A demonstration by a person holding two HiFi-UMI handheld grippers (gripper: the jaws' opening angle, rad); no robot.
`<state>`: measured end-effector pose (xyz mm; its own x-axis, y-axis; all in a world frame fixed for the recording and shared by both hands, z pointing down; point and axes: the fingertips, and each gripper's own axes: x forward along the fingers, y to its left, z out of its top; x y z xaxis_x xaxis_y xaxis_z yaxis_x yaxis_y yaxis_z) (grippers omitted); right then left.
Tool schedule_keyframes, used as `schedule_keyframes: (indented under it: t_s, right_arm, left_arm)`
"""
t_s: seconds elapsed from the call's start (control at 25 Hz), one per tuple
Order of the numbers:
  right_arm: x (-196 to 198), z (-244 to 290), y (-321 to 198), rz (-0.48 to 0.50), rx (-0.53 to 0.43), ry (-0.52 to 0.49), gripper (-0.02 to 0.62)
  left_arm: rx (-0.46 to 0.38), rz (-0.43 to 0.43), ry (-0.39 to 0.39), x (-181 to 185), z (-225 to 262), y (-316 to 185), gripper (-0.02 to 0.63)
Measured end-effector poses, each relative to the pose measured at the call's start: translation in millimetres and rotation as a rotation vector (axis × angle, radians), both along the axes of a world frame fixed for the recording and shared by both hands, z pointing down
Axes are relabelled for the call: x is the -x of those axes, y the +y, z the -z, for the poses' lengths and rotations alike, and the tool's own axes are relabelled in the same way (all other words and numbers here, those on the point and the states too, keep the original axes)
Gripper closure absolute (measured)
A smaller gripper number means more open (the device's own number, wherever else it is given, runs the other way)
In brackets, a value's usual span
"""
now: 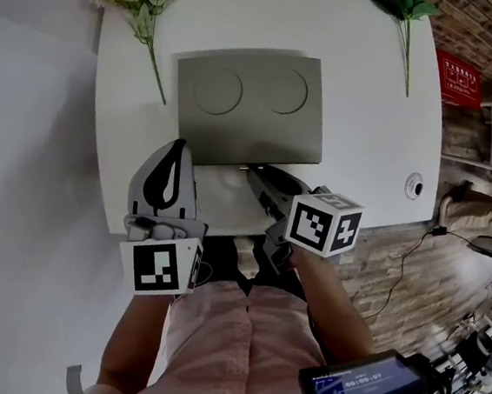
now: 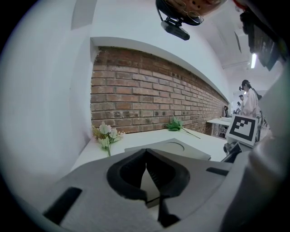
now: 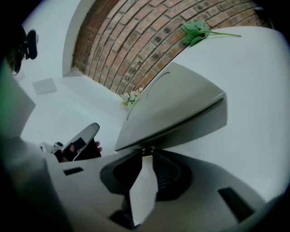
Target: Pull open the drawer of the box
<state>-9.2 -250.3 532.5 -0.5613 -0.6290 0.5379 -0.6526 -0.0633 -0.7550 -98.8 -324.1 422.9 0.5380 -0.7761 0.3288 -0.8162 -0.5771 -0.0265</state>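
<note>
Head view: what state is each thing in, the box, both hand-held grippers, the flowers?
Box: flat on the table, drawer looks shut.
Left hand-held gripper: shut, empty.
Right hand-held gripper: closed on the pull tab.
White flowers: lying flat.
Green sprig: lying flat.

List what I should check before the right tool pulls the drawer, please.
1. The tab is between the tips of the right tool: ok.
2. Its pads press the tab: cannot tell.
3. The drawer is shut: ok.
4. The left tool is shut and empty: ok.
5. The left tool braces the box: cannot tell.
6. The flowers and sprig lie away from the drawer's path: ok.
</note>
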Motion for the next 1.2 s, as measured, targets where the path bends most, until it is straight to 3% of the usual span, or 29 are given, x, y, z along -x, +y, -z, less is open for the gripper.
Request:
schedule_keyframes:
  t_s: [1.2]
  right_arm:
    - [8.2,-4.8,36.7,0.033,0.008,-0.001,0.52]
  left_arm:
    - [-0.034,-0.002,-0.004,-12.0,25.0,33.3,0.597]
